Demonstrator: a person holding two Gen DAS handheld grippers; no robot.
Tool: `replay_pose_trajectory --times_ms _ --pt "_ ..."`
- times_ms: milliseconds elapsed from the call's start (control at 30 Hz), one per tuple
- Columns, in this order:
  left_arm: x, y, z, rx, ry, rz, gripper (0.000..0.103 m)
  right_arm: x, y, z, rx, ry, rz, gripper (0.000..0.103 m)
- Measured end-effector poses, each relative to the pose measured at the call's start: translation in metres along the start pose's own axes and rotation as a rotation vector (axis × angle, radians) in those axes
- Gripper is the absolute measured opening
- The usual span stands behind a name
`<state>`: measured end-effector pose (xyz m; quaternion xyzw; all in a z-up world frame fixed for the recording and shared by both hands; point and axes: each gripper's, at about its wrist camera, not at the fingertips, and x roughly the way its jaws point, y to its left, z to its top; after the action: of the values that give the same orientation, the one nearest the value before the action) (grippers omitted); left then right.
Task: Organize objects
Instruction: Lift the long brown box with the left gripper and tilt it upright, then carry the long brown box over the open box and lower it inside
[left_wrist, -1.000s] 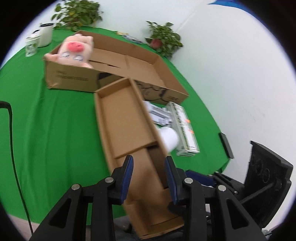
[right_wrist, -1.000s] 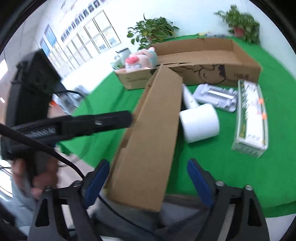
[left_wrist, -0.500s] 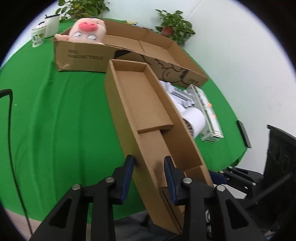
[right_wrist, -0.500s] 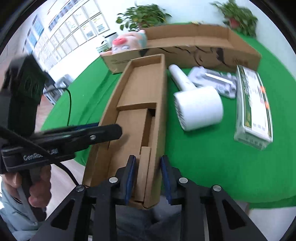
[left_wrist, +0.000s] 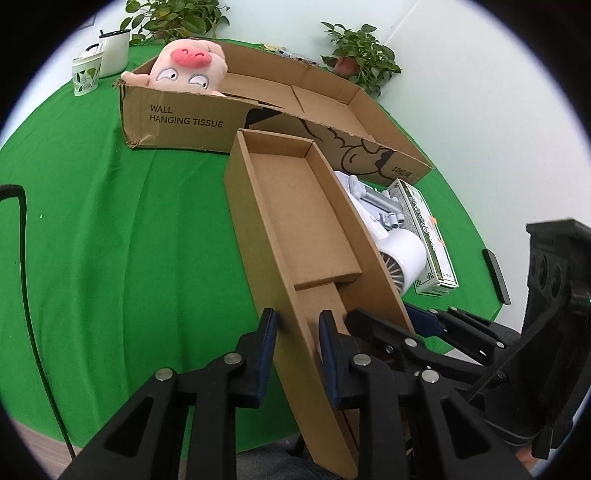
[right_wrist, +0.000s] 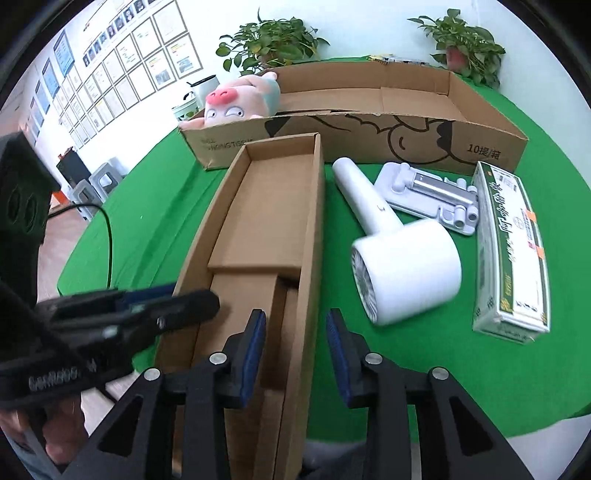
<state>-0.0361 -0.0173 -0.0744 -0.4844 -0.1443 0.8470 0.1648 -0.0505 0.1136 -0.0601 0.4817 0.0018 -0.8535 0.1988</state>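
Jaws of the left gripper (left_wrist: 293, 330) clamp the narrow box's (left_wrist: 295, 206) left wall; the right gripper (right_wrist: 295, 332) clamps its right wall, hair dryer (right_wrist: 402, 266) just right.

The long narrow box (right_wrist: 273, 221) lies down the middle of the green table (left_wrist: 122, 240). On its left the cloth is bare, with lots of room to pass. On its right the hair dryer (right_wrist: 399, 258), the grey tray (right_wrist: 428, 195) and the green-and-white box (right_wrist: 509, 251) sit close together (tight gaps). The big box (right_wrist: 369, 136) blocks the back.
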Motion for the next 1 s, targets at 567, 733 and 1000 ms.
replay_pose_trajectory --times_ms 567,733,1000 --pt "-0.028 -0.027 0.006 0.078 -0.133 0.07 0.016 -0.029 0.016 -0.002 -0.036 -0.15 -0.118 0.009" --pt "-0.044 -0.041 0.023 0.13 -0.199 0.065 0.016 -0.05 0.016 0.012 -0.031 -0.24 -0.144 0.008" --pt "-0.064 -0.063 0.066 0.202 -0.288 0.088 0.014 -0.083 0.019 0.044 -0.026 -0.377 -0.197 0.008"
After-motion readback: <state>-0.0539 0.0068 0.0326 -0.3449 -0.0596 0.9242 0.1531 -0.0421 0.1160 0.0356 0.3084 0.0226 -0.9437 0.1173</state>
